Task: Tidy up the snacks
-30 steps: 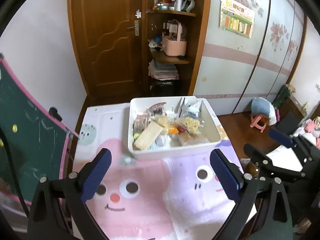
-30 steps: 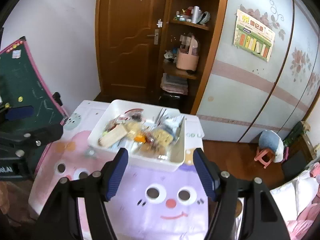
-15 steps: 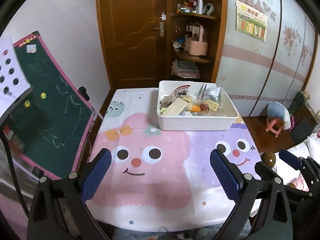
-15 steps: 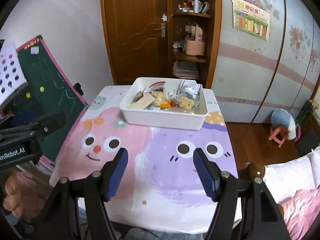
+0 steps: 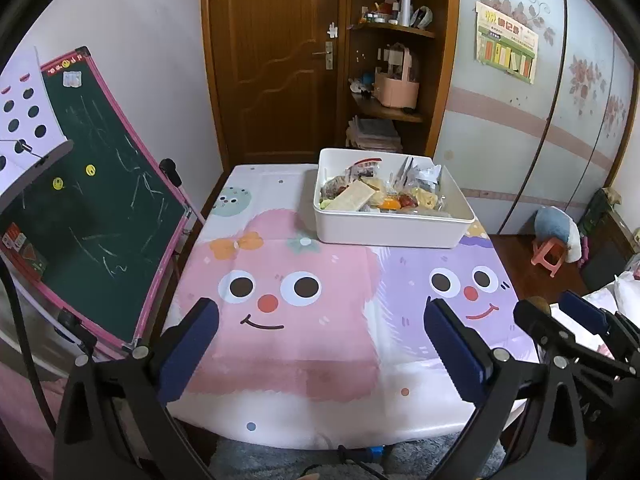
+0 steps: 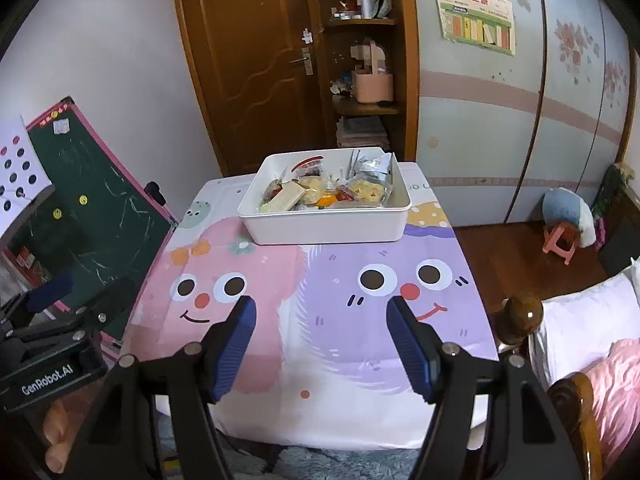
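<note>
Left fingers (image 5: 320,354): spreading wide, nothing between, hanging over the table's (image 5: 304,364) near edge.
Right fingers (image 6: 322,346): standing apart, empty, likewise hanging back.
Snacks (image 5: 380,196): lying in the bin (image 5: 386,232), upper centre, seemingly already gathered.

table (image 5: 304,364) under cartoon cloth (image 5: 400,276); white snack bin (image 5: 384,232) at far edge.

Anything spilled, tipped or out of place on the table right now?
Nothing stands out. The white bin sits level at the table's far end with the snack packets heaped inside; none lie loose on the tablecloth.
</note>
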The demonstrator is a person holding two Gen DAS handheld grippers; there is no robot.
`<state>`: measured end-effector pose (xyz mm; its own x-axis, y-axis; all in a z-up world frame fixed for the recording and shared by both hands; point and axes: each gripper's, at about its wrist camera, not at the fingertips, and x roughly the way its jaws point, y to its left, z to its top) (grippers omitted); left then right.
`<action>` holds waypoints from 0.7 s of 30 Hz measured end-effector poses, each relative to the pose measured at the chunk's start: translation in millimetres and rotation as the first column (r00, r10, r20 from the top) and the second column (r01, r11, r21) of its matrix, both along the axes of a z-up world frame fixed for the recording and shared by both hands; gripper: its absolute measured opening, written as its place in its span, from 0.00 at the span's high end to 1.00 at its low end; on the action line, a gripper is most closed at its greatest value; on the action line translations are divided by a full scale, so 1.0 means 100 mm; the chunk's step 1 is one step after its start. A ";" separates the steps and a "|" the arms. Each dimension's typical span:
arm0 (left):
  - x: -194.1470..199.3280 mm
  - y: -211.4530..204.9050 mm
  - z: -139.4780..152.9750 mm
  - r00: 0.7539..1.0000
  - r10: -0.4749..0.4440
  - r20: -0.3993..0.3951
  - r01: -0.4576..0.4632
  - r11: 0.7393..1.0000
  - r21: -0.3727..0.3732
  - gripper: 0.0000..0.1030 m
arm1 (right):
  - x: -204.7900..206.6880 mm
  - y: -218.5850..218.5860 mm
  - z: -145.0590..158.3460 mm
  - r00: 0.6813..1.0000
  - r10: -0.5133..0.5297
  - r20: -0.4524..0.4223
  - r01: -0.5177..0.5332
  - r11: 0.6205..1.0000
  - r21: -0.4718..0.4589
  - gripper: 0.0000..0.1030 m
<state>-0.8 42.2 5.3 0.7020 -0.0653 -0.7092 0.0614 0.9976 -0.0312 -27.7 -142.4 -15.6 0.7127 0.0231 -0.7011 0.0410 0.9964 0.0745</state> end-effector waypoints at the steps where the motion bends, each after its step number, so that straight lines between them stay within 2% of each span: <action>1: 0.02 0.00 -0.02 1.000 -0.001 -0.010 0.001 1.000 -0.004 0.01 | 0.01 0.01 0.00 1.000 0.004 -0.002 -0.004 1.000 -0.002 0.34; 9: 0.09 -0.03 -0.13 0.998 0.001 -0.059 -0.001 1.000 0.003 0.01 | 0.04 0.06 -0.04 1.000 0.012 -0.010 -0.012 1.000 -0.016 0.34; 21: 0.13 -0.04 -0.16 0.997 0.004 -0.071 -0.004 1.000 0.009 0.01 | 0.07 0.09 -0.02 1.000 0.020 0.001 -0.020 0.999 -0.025 0.34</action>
<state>12.3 38.1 -11.1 0.6504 -0.0563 -0.7575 0.0552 0.9981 -0.0268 -21.1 -133.7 -17.7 0.7132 0.0198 -0.7007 0.0209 0.9986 0.0495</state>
